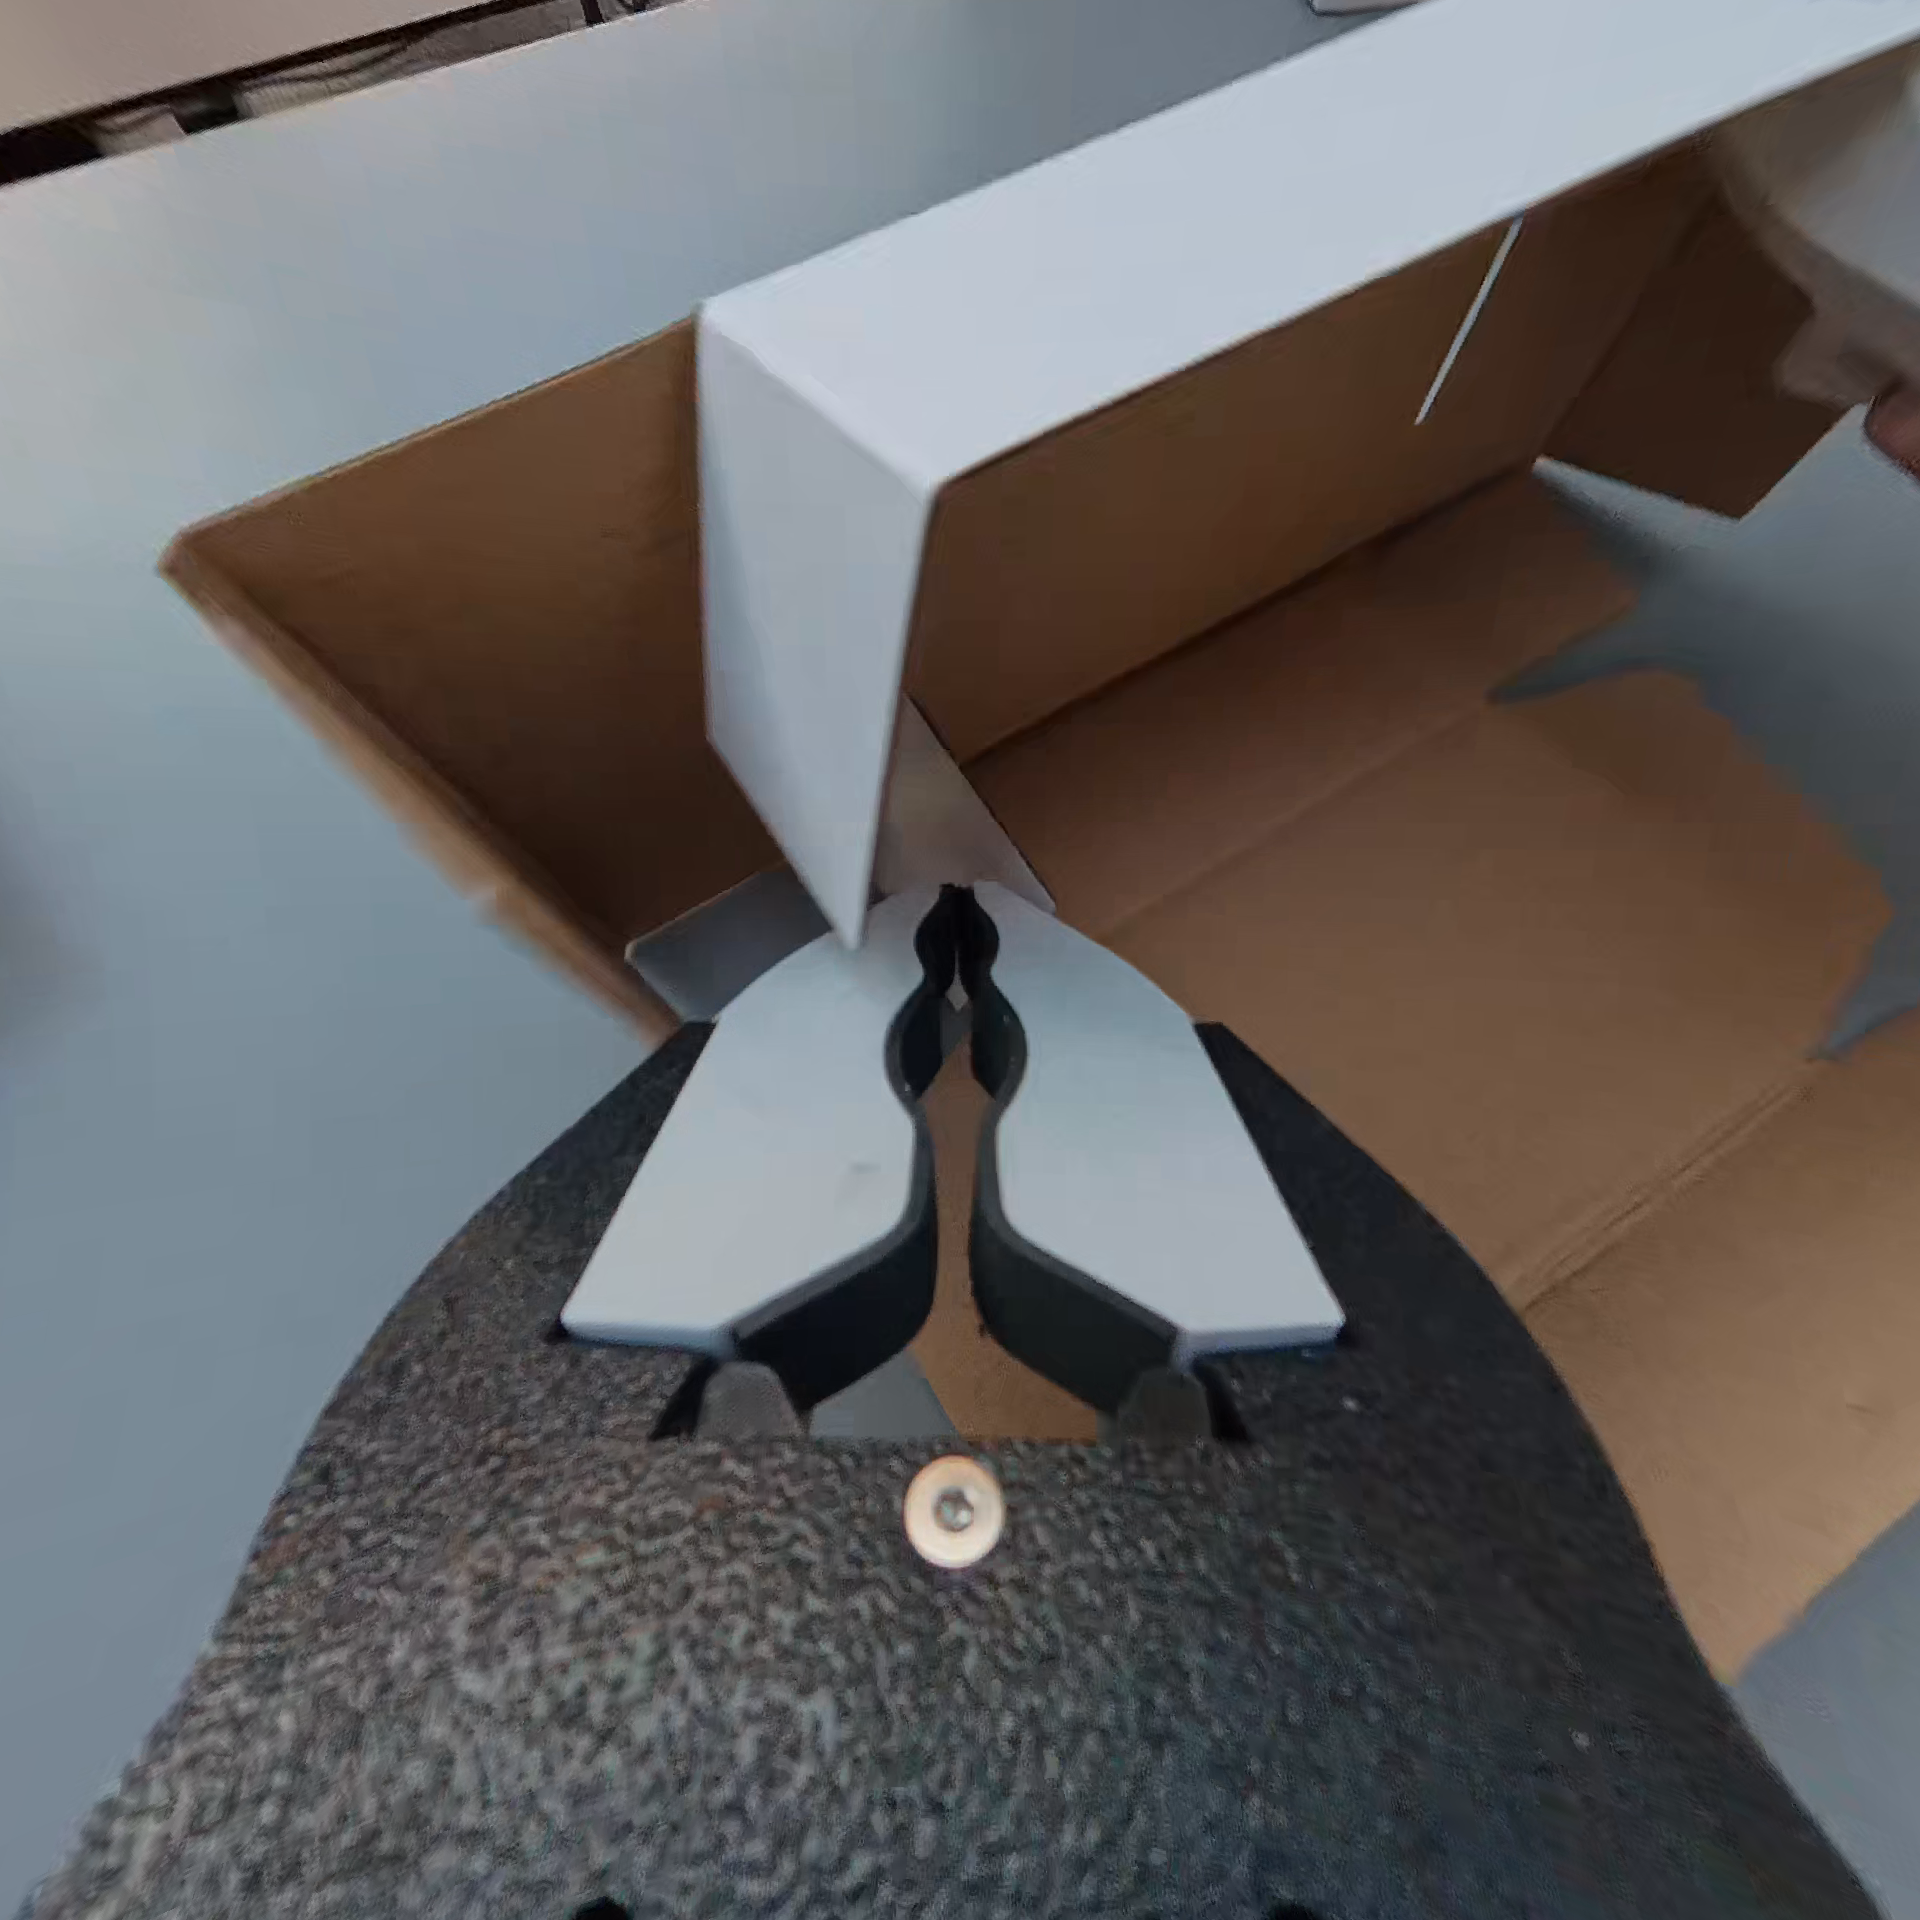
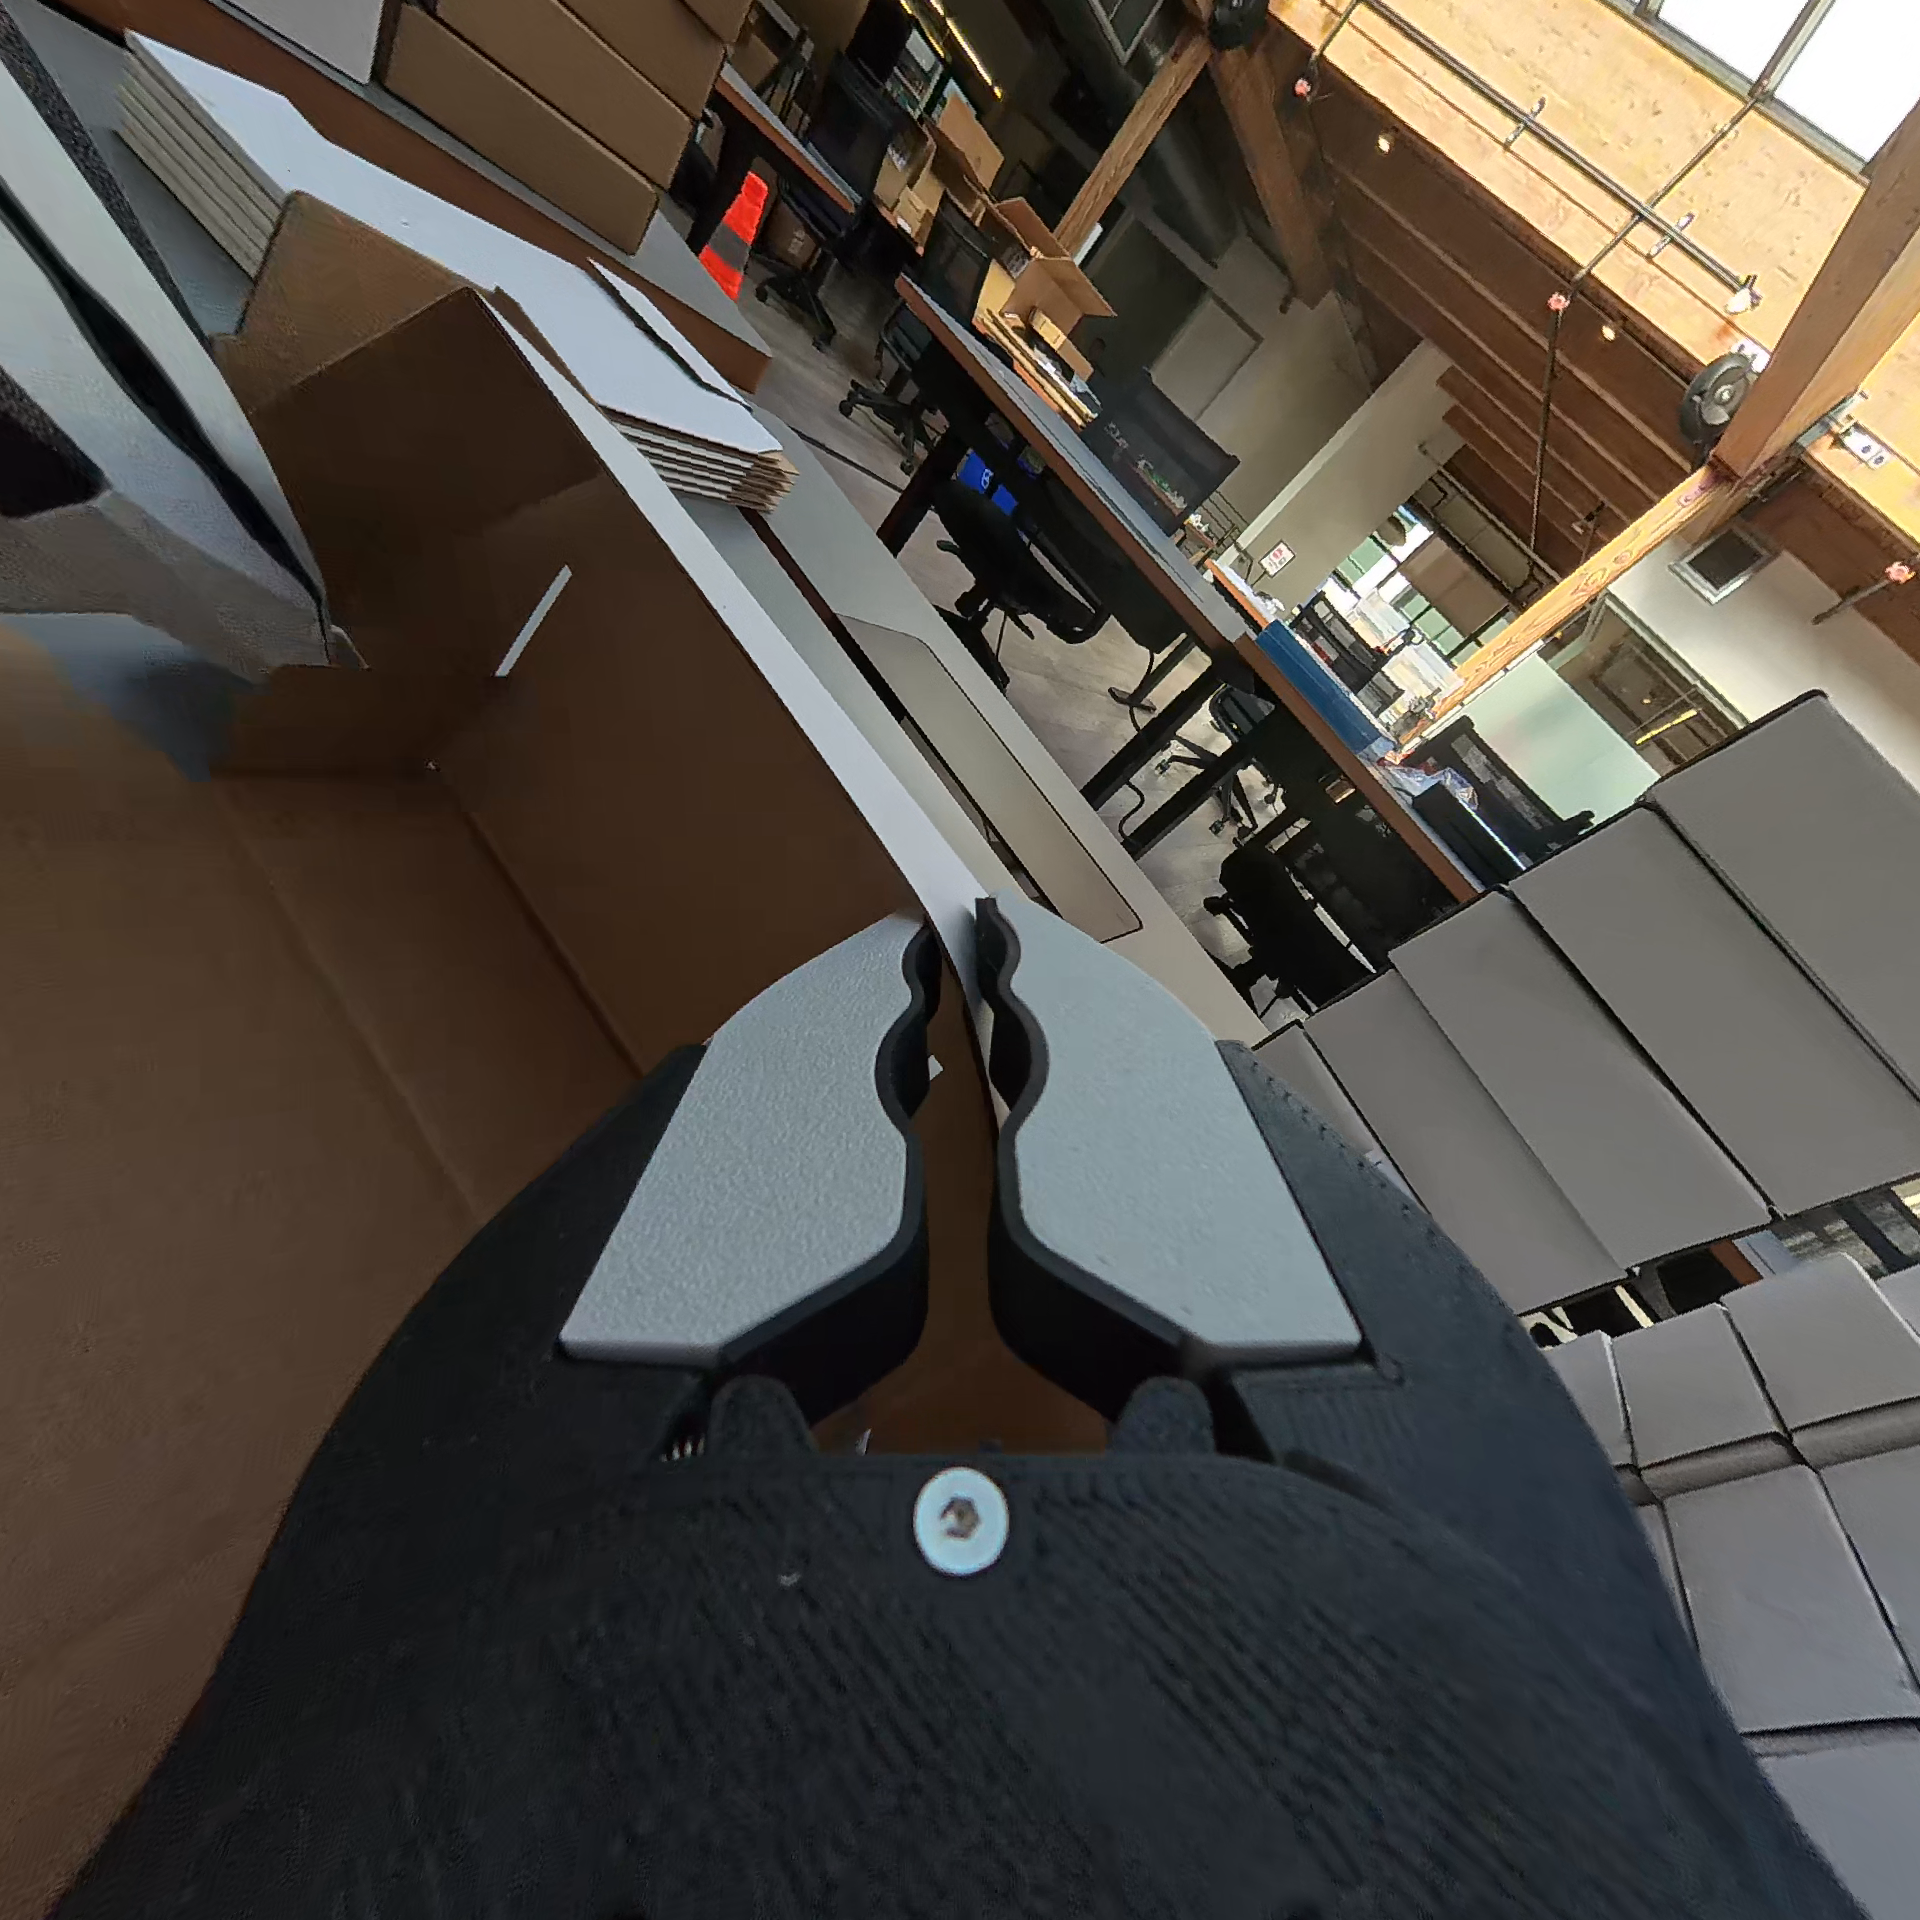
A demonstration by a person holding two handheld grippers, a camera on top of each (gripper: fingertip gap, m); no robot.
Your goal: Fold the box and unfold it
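Box: flat-cut corrugated cardboard box [image 1: 1403, 935], white outside and brown inside, lies half-erected on the pale grey tabletop [image 1: 208, 831], its base panel flat and its long wall standing.
Left gripper: black two-finger left gripper [image 1: 951, 914] with grey finger plates has its tips pressed together on a small white tab at the wall's near corner, seemingly to pin that corner while the end panel turns.
Right gripper: matching right gripper [image 2: 961, 920] straddles the top edge of the long wall [image 2: 623, 727], fingers closed to a narrow gap with the cardboard between them; the hold looks meant to keep the wall upright.
Corner flap: white end flap [image 1: 800, 623] is bent round the corner and hangs tilted, not yet tucked.
Stage: judged mid-fold, with both ends of one wall held so it cannot drop back flat.
Risk: thin board could crease at the pinched tab.
Farther off: stack of flat white-faced blanks [image 2: 696, 436] rests beyond the box; an orange traffic cone [image 2: 736, 234] stands among distant desks.
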